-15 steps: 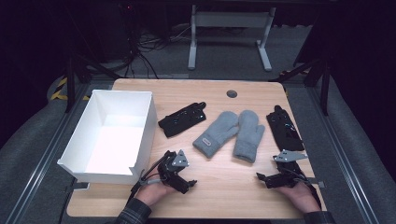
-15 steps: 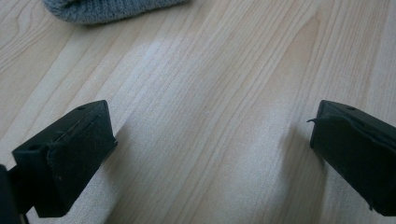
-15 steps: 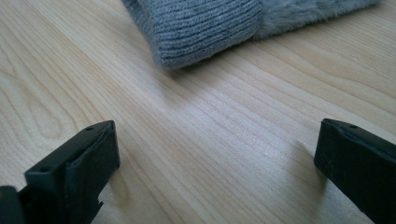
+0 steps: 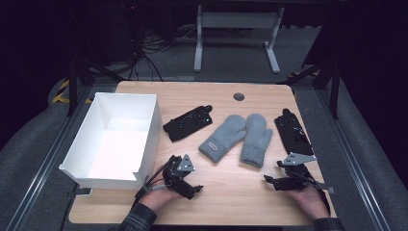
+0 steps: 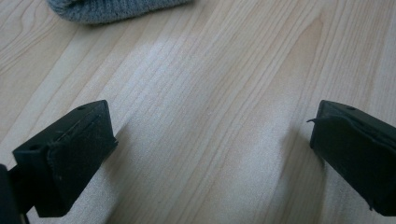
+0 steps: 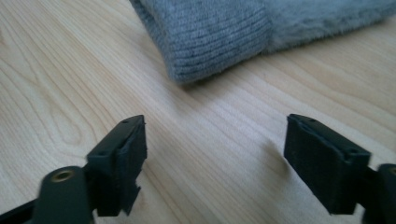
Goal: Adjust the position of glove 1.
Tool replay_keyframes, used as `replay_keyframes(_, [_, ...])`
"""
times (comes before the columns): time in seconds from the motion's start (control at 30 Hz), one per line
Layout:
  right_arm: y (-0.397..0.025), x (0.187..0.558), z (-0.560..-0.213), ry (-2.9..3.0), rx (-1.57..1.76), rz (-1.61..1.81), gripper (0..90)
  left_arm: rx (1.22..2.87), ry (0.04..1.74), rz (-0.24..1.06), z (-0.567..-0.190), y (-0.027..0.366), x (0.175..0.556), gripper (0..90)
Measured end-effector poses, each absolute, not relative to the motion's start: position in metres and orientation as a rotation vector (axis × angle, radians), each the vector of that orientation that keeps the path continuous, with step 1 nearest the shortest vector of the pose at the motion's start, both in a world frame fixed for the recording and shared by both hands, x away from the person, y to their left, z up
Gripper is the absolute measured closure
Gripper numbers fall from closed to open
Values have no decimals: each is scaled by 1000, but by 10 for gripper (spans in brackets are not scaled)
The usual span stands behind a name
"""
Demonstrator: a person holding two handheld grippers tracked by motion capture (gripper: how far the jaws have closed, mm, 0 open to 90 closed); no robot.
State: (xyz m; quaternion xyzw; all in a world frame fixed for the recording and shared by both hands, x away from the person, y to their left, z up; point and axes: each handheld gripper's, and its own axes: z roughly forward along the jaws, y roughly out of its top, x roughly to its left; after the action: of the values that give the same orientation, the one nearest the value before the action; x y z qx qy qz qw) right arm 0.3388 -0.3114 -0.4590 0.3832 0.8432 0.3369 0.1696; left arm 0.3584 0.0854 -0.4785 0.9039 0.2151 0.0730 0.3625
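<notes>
Currently, a white box [image 4: 82,139] sits at the nine o'clock side of the counter [image 4: 231,202], its top open and nothing visible on its bright floor. At its six o'clock corner the left claw [image 4: 190,185] rests on the wood in a person's hand, jaws spread wide over bare boards; in the left gripper view the cuff of the left grey mitten [image 5: 107,9] lies at twelve o'clock, apart from the jaws. A black glove [image 4: 187,123] lies just at three o'clock of the box. Two grey mittens occupy the centre, the left grey mitten [image 4: 223,137] and the right grey mitten [image 4: 256,139] touching along their upper edges. A second black glove [image 4: 292,132] lies at three o'clock of them. The right claw [image 4: 270,180] sits near the counter's five o'clock edge, jaws spread, empty, near the right mitten's ribbed cuff.
</notes>
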Motion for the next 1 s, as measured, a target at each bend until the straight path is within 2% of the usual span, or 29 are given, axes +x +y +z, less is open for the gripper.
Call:
replay_keyframes(0.13, [-309,339,-451,2400,1058,984,428,2329,553,187,-478,85,358,1])
replay_keyframes(0.2, [-308,340,-448,2405,1051,1002,547,2328,552,189,-478,85,358,1])
replay_keyframes(0.23, [-308,340,-448,2405,1051,1002,547,2328,552,189,-478,85,358,1])
replay_keyframes(0.27, [-307,344,-443,2417,1032,1034,694,2326,541,190,-479,85,359,1])
replay_keyframes(0.33, [-307,346,-437,2411,1007,1065,791,2327,544,190,-479,85,359,1])
replay_keyframes(0.37, [-307,349,-433,2401,1001,1083,874,2331,551,187,-478,85,359,1])
replay_keyframes(0.4, [-306,351,-429,2394,987,1107,896,2331,551,186,-478,85,359,1])
replay_keyframes(0.53, [-301,363,-423,2399,960,1119,900,2329,548,187,-478,86,359,2])
replay_keyframes(1.0, [-283,391,-434,2482,970,1097,900,2330,547,193,-478,86,359,4])
